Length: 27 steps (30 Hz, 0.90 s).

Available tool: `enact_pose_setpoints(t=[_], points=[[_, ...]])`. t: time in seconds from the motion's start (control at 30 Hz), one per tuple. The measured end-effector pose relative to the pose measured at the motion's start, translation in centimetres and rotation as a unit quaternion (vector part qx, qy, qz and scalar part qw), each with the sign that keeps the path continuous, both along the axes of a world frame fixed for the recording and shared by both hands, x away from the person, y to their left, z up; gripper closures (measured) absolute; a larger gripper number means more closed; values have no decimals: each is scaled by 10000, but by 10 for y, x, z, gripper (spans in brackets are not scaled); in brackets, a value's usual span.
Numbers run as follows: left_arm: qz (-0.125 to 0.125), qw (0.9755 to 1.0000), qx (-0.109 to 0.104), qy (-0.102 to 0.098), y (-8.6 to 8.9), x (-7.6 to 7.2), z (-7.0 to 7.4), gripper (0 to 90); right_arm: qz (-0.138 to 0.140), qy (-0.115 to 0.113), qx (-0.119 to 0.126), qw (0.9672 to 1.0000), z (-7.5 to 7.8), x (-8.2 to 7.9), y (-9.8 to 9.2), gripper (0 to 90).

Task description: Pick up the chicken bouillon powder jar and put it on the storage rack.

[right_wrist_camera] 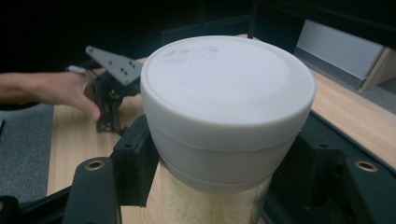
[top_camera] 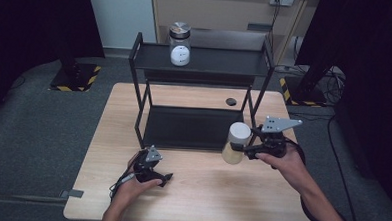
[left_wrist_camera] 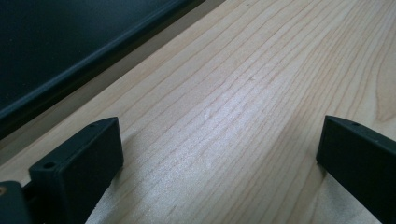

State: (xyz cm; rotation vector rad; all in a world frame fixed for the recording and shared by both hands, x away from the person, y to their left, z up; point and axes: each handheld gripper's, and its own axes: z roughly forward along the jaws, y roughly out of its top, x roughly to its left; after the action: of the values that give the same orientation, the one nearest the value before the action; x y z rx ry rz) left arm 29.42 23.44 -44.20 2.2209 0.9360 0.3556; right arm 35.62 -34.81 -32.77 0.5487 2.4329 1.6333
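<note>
Plainly unlabelled, the white-lidded jar [right_wrist_camera: 224, 140] sits pinched in the right tongs [top_camera: 243, 148]; left tongs [left_wrist_camera: 219, 154] spread.

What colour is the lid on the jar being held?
White. The lid shows best in the right gripper view, above the yellowish jar.

A lab-like recording room: dark curtains [top_camera: 33, 18], hazard-striped stand bases [top_camera: 75, 77], floor cables [top_camera: 330, 76], grey carpet [top_camera: 38, 128].
</note>
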Motion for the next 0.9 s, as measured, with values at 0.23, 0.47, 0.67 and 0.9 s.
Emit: enact_pose_setpoints(t=[0.23,0.47,0.67,0.9], points=[[-14,10000,-3,1,0,1,0,0,129,42,45,9999,27,17,13,361],[-29,10000,-3,2,0,1,0,0,282,-1,-59,9996,57,27,27,361],[-29,10000,-3,3,0,1,0,0,371,36,-120,9992,76,37,32,361],[-29,10000,-3,3,0,1,0,0,521,-55,-196,9984,105,46,32,361]])
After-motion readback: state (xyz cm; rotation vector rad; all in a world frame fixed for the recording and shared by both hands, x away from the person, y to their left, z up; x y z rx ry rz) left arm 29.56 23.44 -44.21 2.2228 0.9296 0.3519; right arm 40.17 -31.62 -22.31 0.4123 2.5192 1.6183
